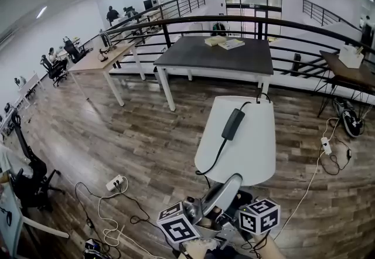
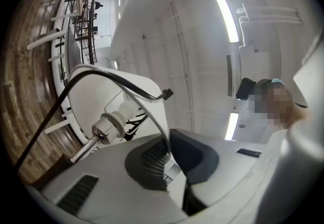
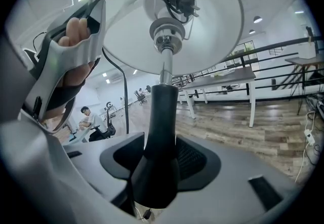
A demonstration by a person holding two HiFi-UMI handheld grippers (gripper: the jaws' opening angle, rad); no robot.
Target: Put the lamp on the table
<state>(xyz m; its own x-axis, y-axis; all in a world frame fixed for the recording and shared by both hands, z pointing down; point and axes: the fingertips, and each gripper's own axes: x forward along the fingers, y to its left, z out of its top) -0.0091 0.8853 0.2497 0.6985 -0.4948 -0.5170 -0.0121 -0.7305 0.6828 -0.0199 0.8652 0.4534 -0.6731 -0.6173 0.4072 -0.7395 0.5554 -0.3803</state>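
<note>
Nearest the lens: two marker cubes, left (image 1: 179, 225) and right (image 1: 259, 215), at the bottom edge of the head view, one on each gripper. Left gripper (image 2: 169, 152): jaws nearly together, pinching the thin white rim of the shade (image 1: 252, 152); the right gripper view shows the same grip from the side, with the fingers (image 3: 75, 29) of the hand behind it. Right gripper (image 3: 159, 162): jaws stand wide, clamped on either side of the black stem (image 3: 161, 126). The lamp (image 1: 237, 140) is thus held by both tools, off the ground, above the wood floor (image 1: 146, 140), shade end pointing away from the person. Bulb socket (image 2: 109, 125) visible inside the shade. Black cord (image 1: 214, 161) is draped over the top of the shade, with a black inline block (image 1: 232, 123) lying on it. Dark grey table (image 1: 217, 55) is ahead, beyond the shade, well apart from the lamp; books (image 1: 225, 42) lie at its far side. White power strip (image 1: 115, 182) on the floor at left.
</note>
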